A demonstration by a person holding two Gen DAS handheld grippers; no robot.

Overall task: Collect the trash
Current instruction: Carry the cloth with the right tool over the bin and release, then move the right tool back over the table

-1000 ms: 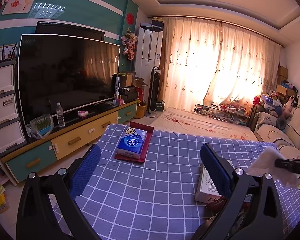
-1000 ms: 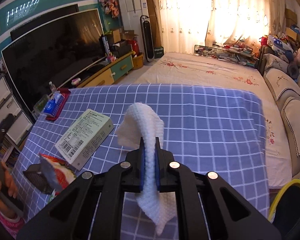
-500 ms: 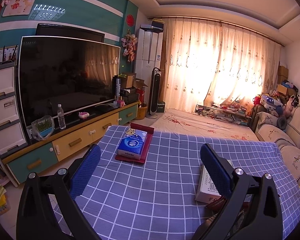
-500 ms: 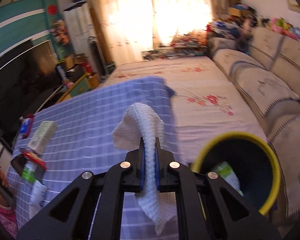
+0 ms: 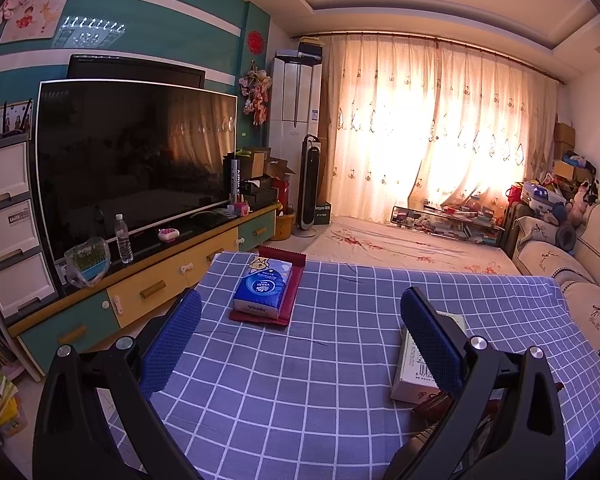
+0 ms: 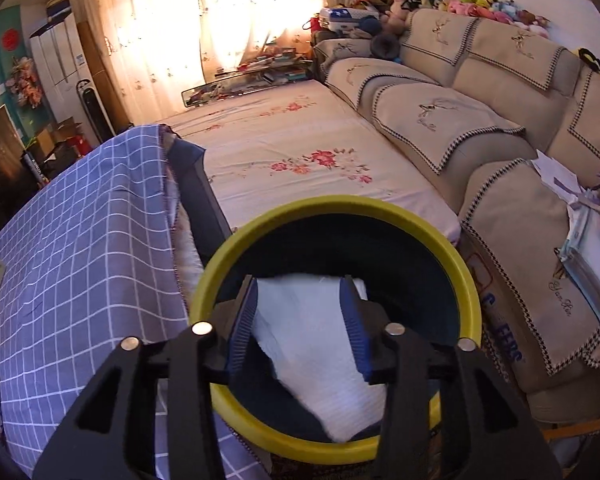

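Over one bin (image 6: pixel 470 280), one tissue (image 6: pixel 312 344), seemingly loose.

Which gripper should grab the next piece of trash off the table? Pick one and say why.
Left. The left gripper is open and empty over the checked tablecloth, with the white box beside its finger. The right gripper is over the yellow-rimmed bin, jaws opening around the white tissue.

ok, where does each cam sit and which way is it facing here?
Left wrist: on the left gripper, open, looking across the checked tablecloth toward TV and curtains.
Right wrist: on the right gripper, angled down into the yellow-rimmed bin; jaws opening, white tissue between them.
Shared: tablecloth, curtains, sofa.
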